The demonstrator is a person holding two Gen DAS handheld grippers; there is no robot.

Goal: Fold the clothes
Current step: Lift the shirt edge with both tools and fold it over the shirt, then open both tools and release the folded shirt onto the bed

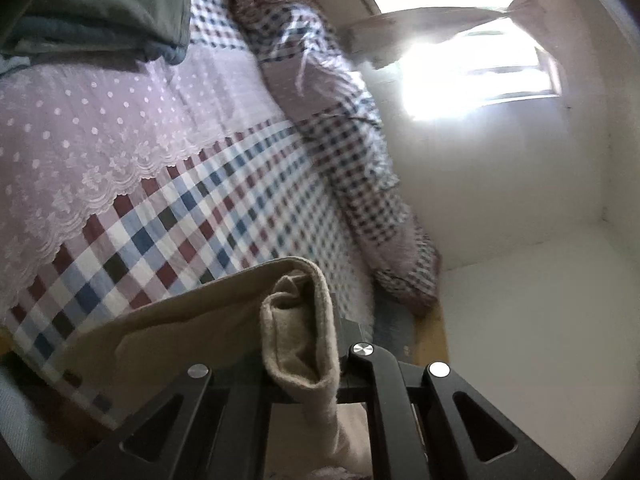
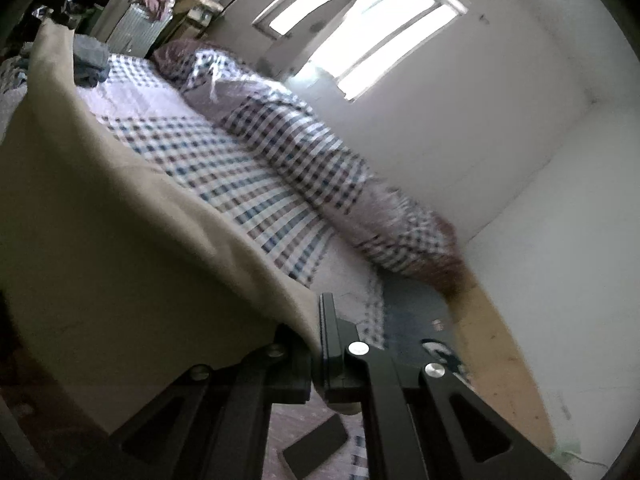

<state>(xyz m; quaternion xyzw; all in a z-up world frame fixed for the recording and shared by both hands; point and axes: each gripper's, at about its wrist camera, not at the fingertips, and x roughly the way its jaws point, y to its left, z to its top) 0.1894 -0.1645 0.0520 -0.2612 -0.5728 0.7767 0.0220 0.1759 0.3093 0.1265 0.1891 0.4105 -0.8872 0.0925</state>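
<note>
A beige garment (image 1: 180, 320) is lifted above the bed, and each gripper holds an edge of it. My left gripper (image 1: 320, 344) is shut on a rolled, fleecy-lined edge of the beige garment, which bunches between the black fingers and hangs down toward the camera. In the right wrist view the same beige garment (image 2: 100, 240) stretches as a wide taut sheet across the left half of the frame. My right gripper (image 2: 318, 344) is shut on its lower corner. Both views are tilted and blurred.
The bed (image 1: 192, 216) has a checked cover with a pink dotted lace panel (image 1: 80, 140). A rolled checked duvet (image 2: 312, 176) lies along the wall side. Folded grey-green clothes (image 1: 104, 12) lie at the far end. A bright window (image 2: 372, 28) and white wall (image 2: 560, 240) are beyond.
</note>
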